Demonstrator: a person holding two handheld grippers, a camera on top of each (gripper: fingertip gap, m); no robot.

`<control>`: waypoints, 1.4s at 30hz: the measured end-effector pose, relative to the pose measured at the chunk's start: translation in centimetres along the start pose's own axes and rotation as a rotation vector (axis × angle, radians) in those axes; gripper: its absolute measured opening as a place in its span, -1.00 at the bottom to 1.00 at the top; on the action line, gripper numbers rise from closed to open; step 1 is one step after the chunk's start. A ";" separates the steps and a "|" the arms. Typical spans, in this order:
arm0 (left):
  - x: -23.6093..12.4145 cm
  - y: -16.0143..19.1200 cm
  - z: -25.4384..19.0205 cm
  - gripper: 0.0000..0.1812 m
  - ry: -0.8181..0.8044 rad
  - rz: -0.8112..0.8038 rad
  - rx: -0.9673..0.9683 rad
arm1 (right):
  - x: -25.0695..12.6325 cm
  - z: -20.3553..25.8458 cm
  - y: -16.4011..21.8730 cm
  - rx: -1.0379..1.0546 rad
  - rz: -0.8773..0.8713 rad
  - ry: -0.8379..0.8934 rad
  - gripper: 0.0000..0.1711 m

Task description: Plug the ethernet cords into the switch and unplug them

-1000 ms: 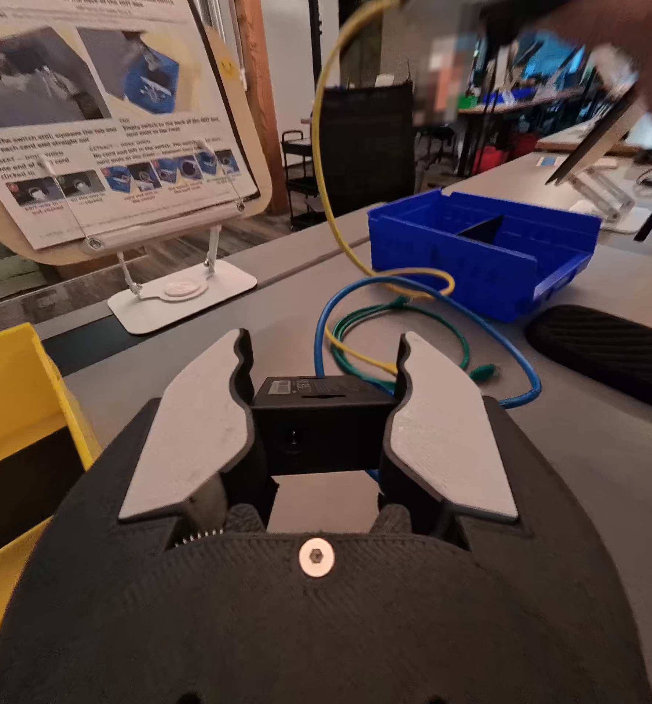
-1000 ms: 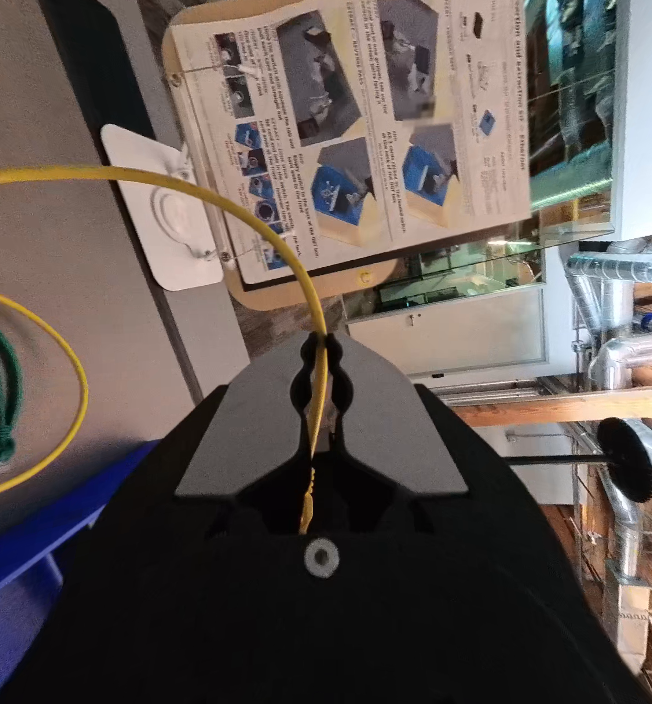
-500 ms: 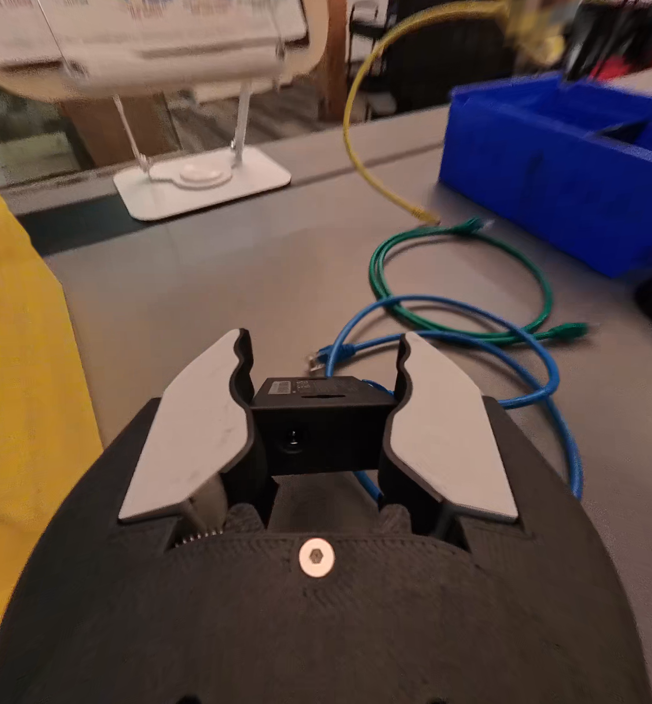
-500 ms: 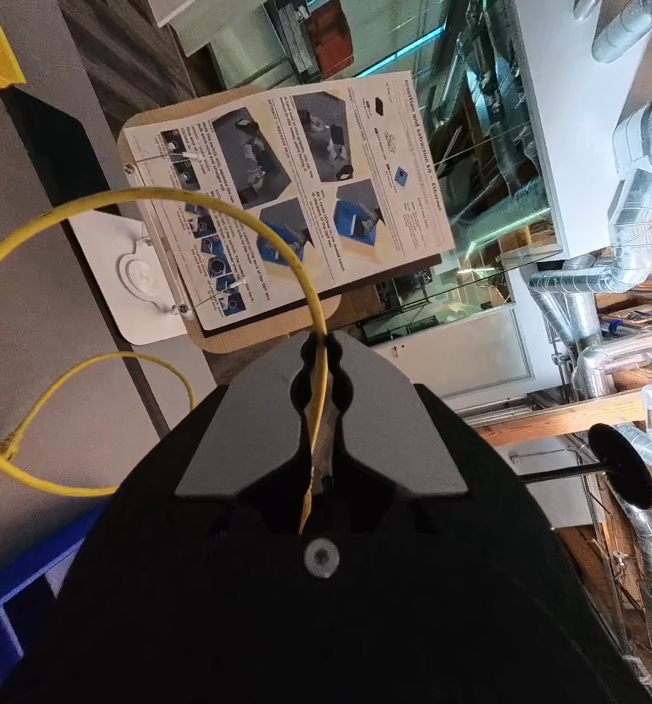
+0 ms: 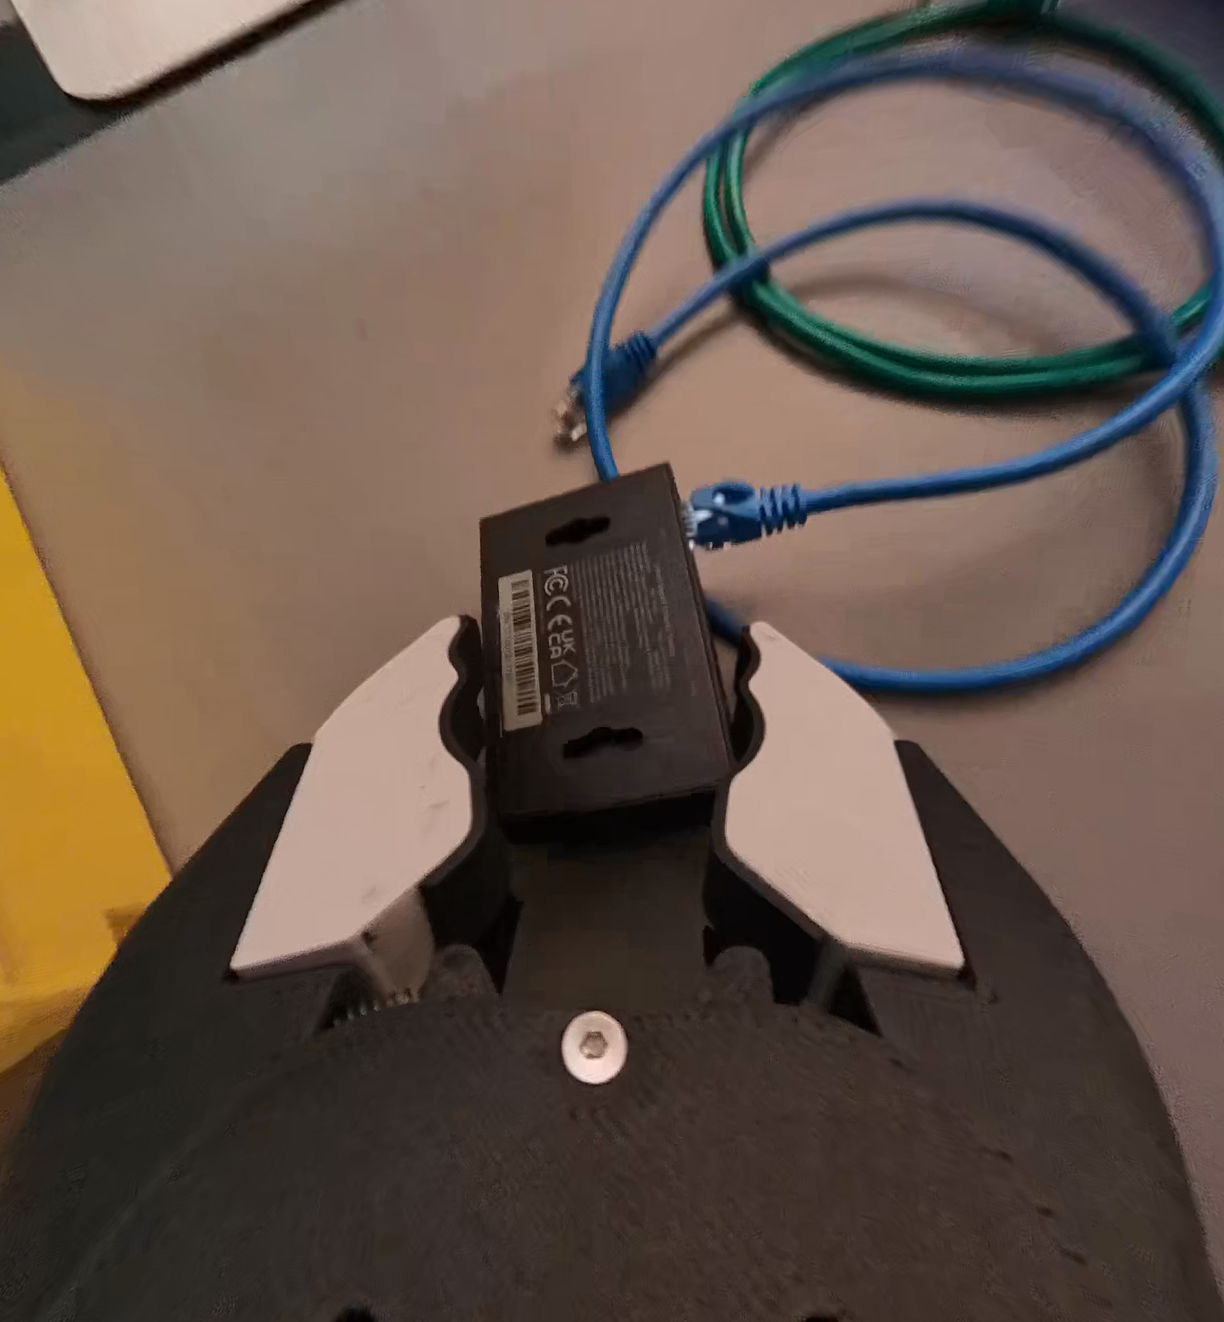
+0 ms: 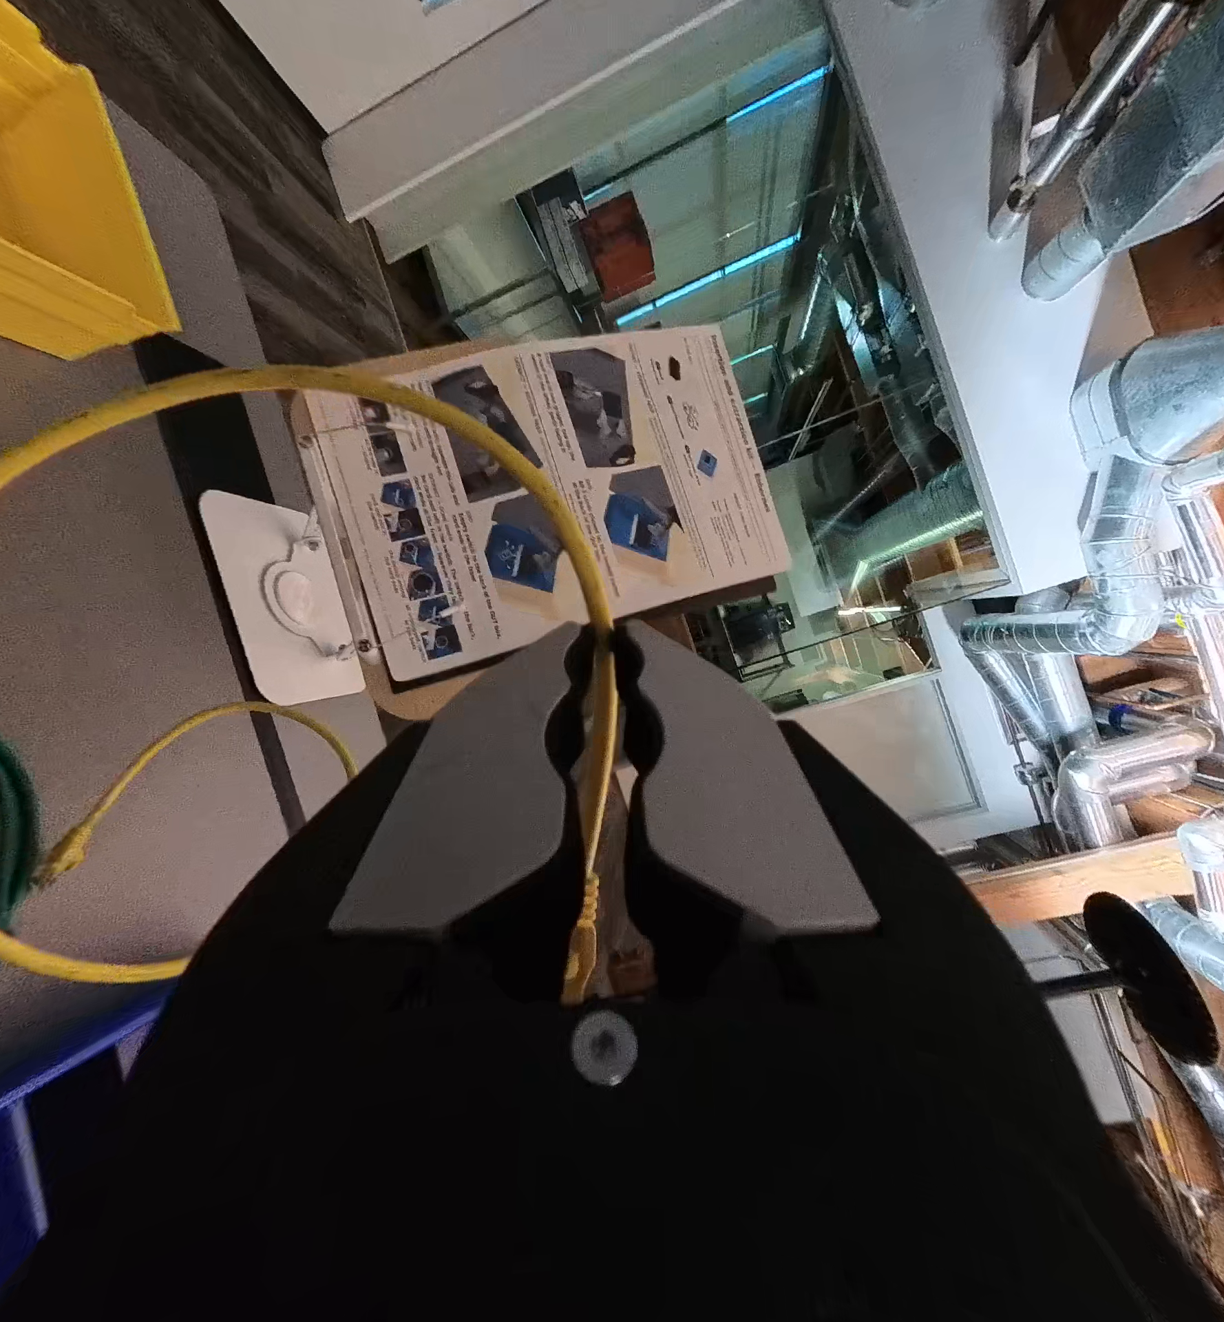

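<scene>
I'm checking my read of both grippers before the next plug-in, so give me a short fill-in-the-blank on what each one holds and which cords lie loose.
1. The left gripper is shut on the black ____.
2. The right gripper pinches the ____ cord.
3. The cord plugged into the switch is ____ in colour.
4. Beside the blue cord, a coiled ____ cord lies on the grey table.

Missing words: switch; yellow; blue; green
</scene>
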State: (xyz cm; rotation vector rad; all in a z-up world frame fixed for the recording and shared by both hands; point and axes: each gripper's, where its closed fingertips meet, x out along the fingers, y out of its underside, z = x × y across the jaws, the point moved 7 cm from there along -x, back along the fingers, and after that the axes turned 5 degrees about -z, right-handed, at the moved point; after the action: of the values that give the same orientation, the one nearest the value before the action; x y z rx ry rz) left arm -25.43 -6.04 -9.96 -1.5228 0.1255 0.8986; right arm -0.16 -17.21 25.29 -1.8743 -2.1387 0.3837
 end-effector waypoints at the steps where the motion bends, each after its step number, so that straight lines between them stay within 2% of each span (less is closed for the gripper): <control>1: 0.5 0.3 -0.2 -0.26 0.000 0.016 -0.001 | 0.1 0.4 -0.4 0.000 -0.019 -0.012 -0.92; 5: 0.4 -0.8 0.1 -0.24 0.072 -0.058 -0.107 | 0.1 2.4 -1.5 -0.031 -0.065 -0.052 -0.92; 9: -4.1 -3.2 1.5 -0.17 0.194 -0.241 -0.219 | -0.4 4.9 -2.0 -0.042 -0.106 -0.111 -0.92; 14: -12.0 -10.2 2.1 -0.21 0.409 -0.514 -0.162 | -0.9 9.0 -3.7 -0.095 -0.239 -0.201 -0.92; 17: -14.4 -14.4 1.7 -0.25 0.595 -0.575 -0.072 | -1.6 11.5 -4.8 -0.106 -0.380 -0.246 -0.92; 21: -12.4 -17.3 2.0 -0.30 0.744 -0.546 0.022 | -3.1 13.6 -6.1 -0.054 -0.560 -0.349 -0.92; 25: -9.6 -18.7 -0.8 -0.28 1.212 -0.476 -0.144 | -5.1 14.3 -7.3 -0.009 -0.695 -0.416 -0.93; 28: -8.4 -19.7 -2.8 -0.36 1.517 -0.424 -0.303 | -5.2 14.7 -7.6 -0.069 -0.671 -0.440 -0.93; 31: -9.0 -19.8 -4.5 -0.36 1.727 -0.290 -0.287 | -4.5 14.9 -7.1 -0.118 -0.595 -0.475 -0.93; 33: -9.7 -19.7 -5.2 -0.36 1.714 -0.232 -0.202 | -3.9 14.9 -6.4 -0.139 -0.533 -0.490 -0.93; 37: -9.5 -18.9 -5.9 -0.48 1.442 -0.174 0.051 | -2.6 14.7 -4.9 -0.149 -0.457 -0.495 -0.93; 38: -9.5 -18.7 -6.1 -0.63 1.411 -0.170 0.074 | -2.3 14.7 -4.5 -0.146 -0.449 -0.501 -0.93; 39: -9.2 -18.8 -6.1 -0.94 1.370 -0.176 0.073 | -1.9 14.8 -4.1 -0.140 -0.435 -0.509 -0.93; 42: -8.4 -19.2 -5.6 -0.98 1.245 -0.291 -0.031 | -0.7 14.2 -2.8 -0.063 -0.420 -0.458 -0.91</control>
State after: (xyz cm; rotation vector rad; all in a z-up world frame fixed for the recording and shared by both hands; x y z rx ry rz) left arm -17.65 -10.79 9.75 -1.8676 0.7557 -0.3756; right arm -7.93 -18.55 13.16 -1.4021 -2.7900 0.7085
